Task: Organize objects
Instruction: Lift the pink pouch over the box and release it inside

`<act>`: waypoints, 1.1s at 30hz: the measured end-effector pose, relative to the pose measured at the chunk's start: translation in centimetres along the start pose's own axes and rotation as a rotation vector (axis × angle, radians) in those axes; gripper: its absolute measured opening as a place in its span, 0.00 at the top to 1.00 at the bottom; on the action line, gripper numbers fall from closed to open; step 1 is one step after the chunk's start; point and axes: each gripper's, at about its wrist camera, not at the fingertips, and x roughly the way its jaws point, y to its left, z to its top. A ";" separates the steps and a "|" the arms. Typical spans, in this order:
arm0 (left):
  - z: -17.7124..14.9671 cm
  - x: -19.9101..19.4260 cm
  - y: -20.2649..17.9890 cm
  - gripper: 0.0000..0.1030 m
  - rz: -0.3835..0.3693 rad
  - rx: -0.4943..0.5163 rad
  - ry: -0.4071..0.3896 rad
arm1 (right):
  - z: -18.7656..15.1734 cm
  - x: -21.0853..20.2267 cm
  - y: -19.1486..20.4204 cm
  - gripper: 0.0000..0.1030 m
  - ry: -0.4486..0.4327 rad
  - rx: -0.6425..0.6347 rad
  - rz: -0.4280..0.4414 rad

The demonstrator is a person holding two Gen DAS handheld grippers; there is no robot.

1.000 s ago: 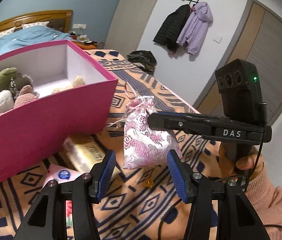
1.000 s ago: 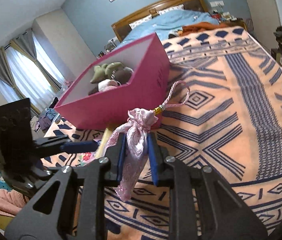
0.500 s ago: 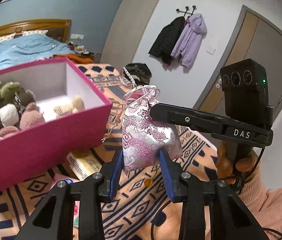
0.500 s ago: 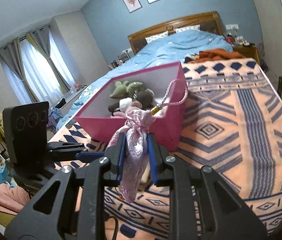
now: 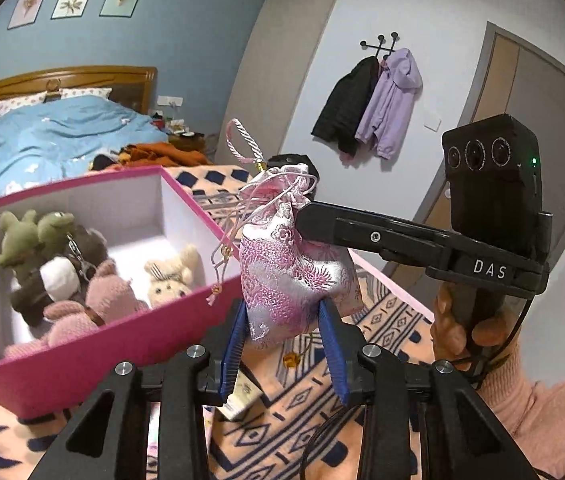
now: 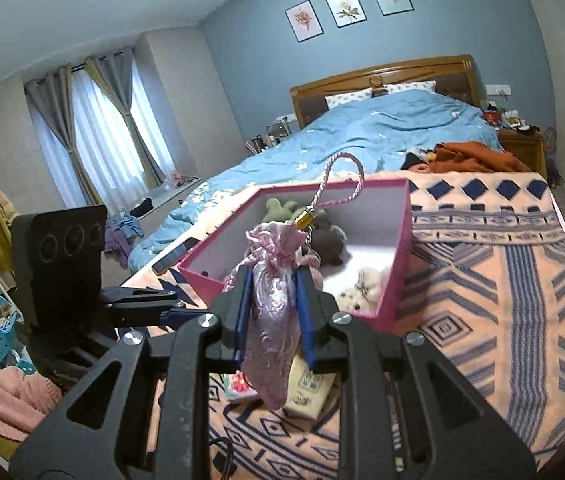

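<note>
The pink box (image 5: 94,356) sits open on the patterned blanket (image 6: 494,320), already holding several small plush toys (image 5: 62,272), and the brocade drawstring pouch (image 5: 286,280) hangs in the air just beside its near corner, carried between both tools. The step in hand looks like bringing the pouch over the rim and setting it down inside, and doing that well probably means clearing the wall fully before moving across, aiming for the bare white floor of the box beside the cream plush (image 5: 168,280), and watching the loose cords and their beads so they do not catch on the edge. Since two grips share one soft bag, one should likely give way before the other lowers it, or the cloth will be pulled taut between them. The right gripper (image 6: 270,308) comes in from the side, roughly level and angled slightly down, its blue pads pressed tight on the pouch just under the gathered neck, with the tasselled loop (image 6: 338,184) standing up above. The left gripper (image 5: 284,344) points forward and down toward the box from below, its jaws closed on the pouch's lower body. The hand on the right tool's handle (image 5: 462,320) shows, in a pink sleeve.
</note>
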 end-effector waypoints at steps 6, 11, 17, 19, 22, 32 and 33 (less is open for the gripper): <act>1.3 -0.3 0.6 0.65 0.033 0.007 -0.014 | 1.8 1.0 0.0 0.77 -0.008 -0.015 0.032; 2.6 -0.6 1.3 0.65 0.065 0.015 -0.028 | 3.5 1.7 0.2 0.77 -0.016 -0.033 0.053; 4.4 -0.3 2.5 0.65 0.097 0.016 -0.037 | 5.2 3.0 -0.1 0.77 -0.026 -0.043 0.053; 4.9 -0.1 2.9 0.65 0.113 0.018 -0.039 | 5.7 3.4 -0.3 0.77 -0.026 -0.042 0.048; 5.8 0.4 3.5 0.65 0.138 0.022 -0.038 | 6.4 3.9 -0.8 0.77 -0.031 -0.040 0.045; 6.6 3.0 6.1 0.65 0.178 -0.025 0.001 | 7.1 7.4 -3.5 0.77 0.022 0.002 0.028; 6.6 3.5 6.4 0.65 0.185 -0.031 0.007 | 7.1 7.8 -3.9 0.77 0.033 0.007 0.024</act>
